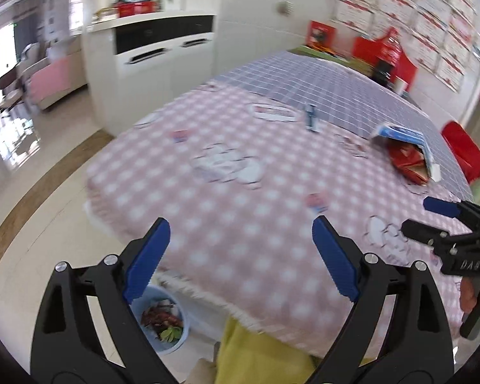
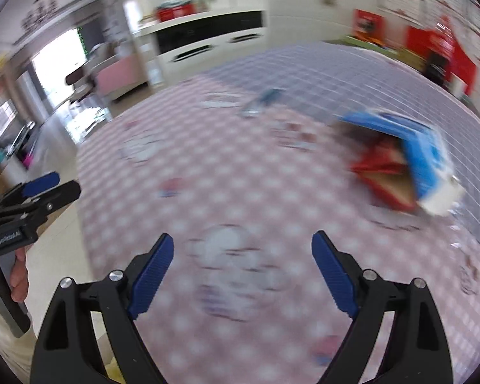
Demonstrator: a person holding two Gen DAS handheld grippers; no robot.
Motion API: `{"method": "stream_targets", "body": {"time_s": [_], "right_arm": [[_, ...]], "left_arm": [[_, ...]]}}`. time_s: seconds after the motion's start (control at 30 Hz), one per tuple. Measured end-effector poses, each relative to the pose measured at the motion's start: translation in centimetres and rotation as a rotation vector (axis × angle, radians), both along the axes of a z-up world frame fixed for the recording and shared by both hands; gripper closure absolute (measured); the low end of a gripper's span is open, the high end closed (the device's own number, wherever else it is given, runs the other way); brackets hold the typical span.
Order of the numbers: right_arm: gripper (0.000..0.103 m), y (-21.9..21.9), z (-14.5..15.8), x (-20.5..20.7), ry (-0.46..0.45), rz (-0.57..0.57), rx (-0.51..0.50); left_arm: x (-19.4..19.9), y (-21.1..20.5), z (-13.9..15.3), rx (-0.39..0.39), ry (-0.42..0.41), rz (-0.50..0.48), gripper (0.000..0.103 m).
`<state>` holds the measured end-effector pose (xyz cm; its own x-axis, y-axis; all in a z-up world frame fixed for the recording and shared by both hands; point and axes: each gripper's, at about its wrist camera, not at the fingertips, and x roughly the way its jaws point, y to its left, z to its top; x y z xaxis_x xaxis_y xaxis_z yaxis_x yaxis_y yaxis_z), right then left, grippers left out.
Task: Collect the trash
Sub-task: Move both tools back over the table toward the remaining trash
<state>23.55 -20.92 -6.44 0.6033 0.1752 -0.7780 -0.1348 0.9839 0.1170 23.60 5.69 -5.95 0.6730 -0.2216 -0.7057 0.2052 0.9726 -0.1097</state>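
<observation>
the left gripper hangs over the near edge of the checked tablecloth, its blue pads spread wide with nothing between them; the right gripper is likewise spread and holding nothing, above the pink part of the cloth; both views are blurred.

the main piece of trash looks to be the blue carton, lying on its side at the right of the left wrist view, with a red wrapper spilling from its open mouth; in the right wrist view the same carton sits in the upper right, well apart from the right claw; smaller scraps lie about: a small blue packet near the top centre and a small red and blue scrap just beyond the left claw's right pad.

the carton is probably light, thin cardboard that would crush under a hard squeeze; a grip across a flat wall near the open end seems best, catching the wrapper too; the red wrapper looks thin, crinkly and possibly slippery, so it could slide out if the carton is tipped mouth down.

a light blue bin with scraps already in it stands on the floor at the lower left, below the table edge.

writing: the right claw's body seems to read "dab" in the left wrist view, and the left claw's label in the right wrist view is too blurred to read with confidence; printing on the carton is illegible.
</observation>
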Motion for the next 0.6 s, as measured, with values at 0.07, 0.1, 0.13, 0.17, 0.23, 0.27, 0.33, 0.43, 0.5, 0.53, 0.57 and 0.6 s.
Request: {"method": "stream_targets", "body": {"time_s": [0.07,0.1,0.13,0.17,0.23,0.27,0.33,0.43,0.5,0.53,0.57,0.6], "right_arm": [[0.016,-3.0,-0.2,0.0,0.009,-0.056,0.006],[0.016,-4.1,-0.3,-0.3,0.006,-0.081,0.004],[0.016,-5.4,-0.4,-0.4,0.003,-0.107,0.003],[0.016,-7.1,-0.4,-0.6,0.005,-0.139,0.006],[0.016,-9.3,-0.6,-0.8,0.006,-0.179,0.011],[0.014,-10.9,-0.7,-1.0,0.006,-0.211,0.013],[0.013,-12.9,-0.7,-1.0,0.017,-0.245,0.012],[0.013,-15.9,-1.1,-0.8,0.041,-0.297,-0.022],[0.013,-17.7,-1.3,-0.3,0.061,-0.329,-0.044],[0.013,-18.4,-1.4,-0.1,0.065,-0.338,-0.049],[0.012,-19.1,-1.5,0.3,0.071,-0.338,-0.053],[0.012,-19.8,-1.7,0.8,0.085,-0.343,-0.062]], "left_arm": [[1.3,-2.0,-0.3,0.005,0.014,-0.037,0.014],[1.8,-2.9,-0.5,0.008,0.022,-0.048,0.014],[2.6,-3.8,-0.6,0.01,0.032,-0.059,0.014],[3.2,-4.5,-0.8,0.012,0.04,-0.066,0.014],[4.7,-6.0,-0.9,0.006,0.06,-0.09,0.014],[5.5,-6.8,-1.0,0.003,0.068,-0.102,0.014],[7.0,-7.9,-1.2,0.013,0.085,-0.109,0.014],[9.7,-10.1,-1.9,0.032,0.119,-0.116,0.014],[11.3,-11.2,-2.2,0.041,0.135,-0.123,0.014],[12.4,-12.0,-2.3,0.054,0.143,-0.119,0.014],[13.0,-12.5,-2.4,0.06,0.144,-0.116,0.014],[13.8,-13.2,-2.4,0.068,0.146,-0.114,0.014]]}}
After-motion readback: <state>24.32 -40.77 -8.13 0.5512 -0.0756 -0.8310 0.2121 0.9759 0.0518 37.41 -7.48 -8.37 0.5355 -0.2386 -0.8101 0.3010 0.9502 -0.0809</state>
